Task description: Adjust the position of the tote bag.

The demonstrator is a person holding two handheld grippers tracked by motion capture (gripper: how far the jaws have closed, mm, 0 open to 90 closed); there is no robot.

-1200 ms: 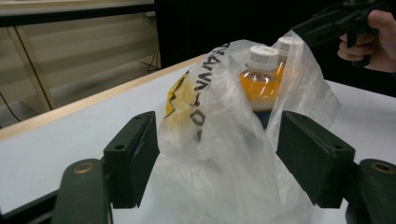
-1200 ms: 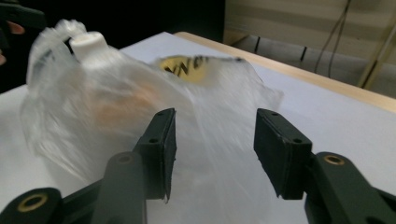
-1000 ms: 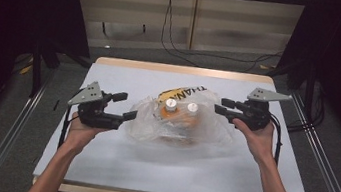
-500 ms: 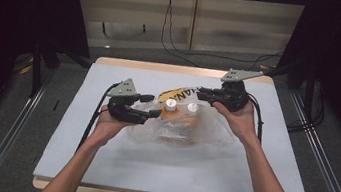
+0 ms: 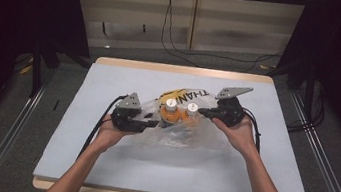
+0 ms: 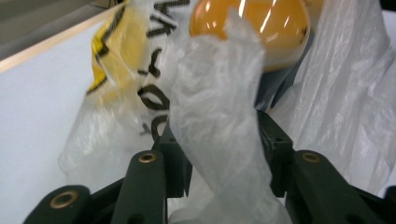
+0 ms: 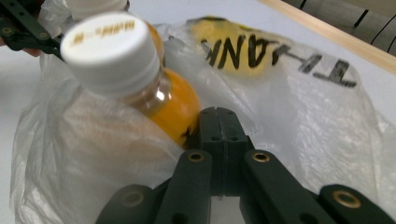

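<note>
A clear plastic bag [image 5: 177, 140] with yellow print and black letters lies mid-table. Two orange bottles with white caps [image 5: 171, 104] [image 5: 191, 110] stand side by side in it. My left gripper [image 5: 150, 122] is at the bag's left side; its jaws are shut on a twisted strip of the bag [image 6: 219, 121], with an orange bottle [image 6: 252, 28] just beyond. My right gripper [image 5: 205, 114] is at the bag's right, jaws pressed together [image 7: 219, 122] on the bag's film [image 7: 303, 107] next to a bottle [image 7: 140, 79].
The bag rests on a pale blue mat [image 5: 98, 166] over a wood-edged table [image 5: 182, 70]. Metal rails [image 5: 6, 138] run along both sides of the table. Cables [image 5: 175, 46] lie on the floor behind it. Each gripper's own cable trails toward the person.
Both grippers have moved inward from the table's sides to the bag and shut on its edges. The bag is now gathered closer around the two bottles.
</note>
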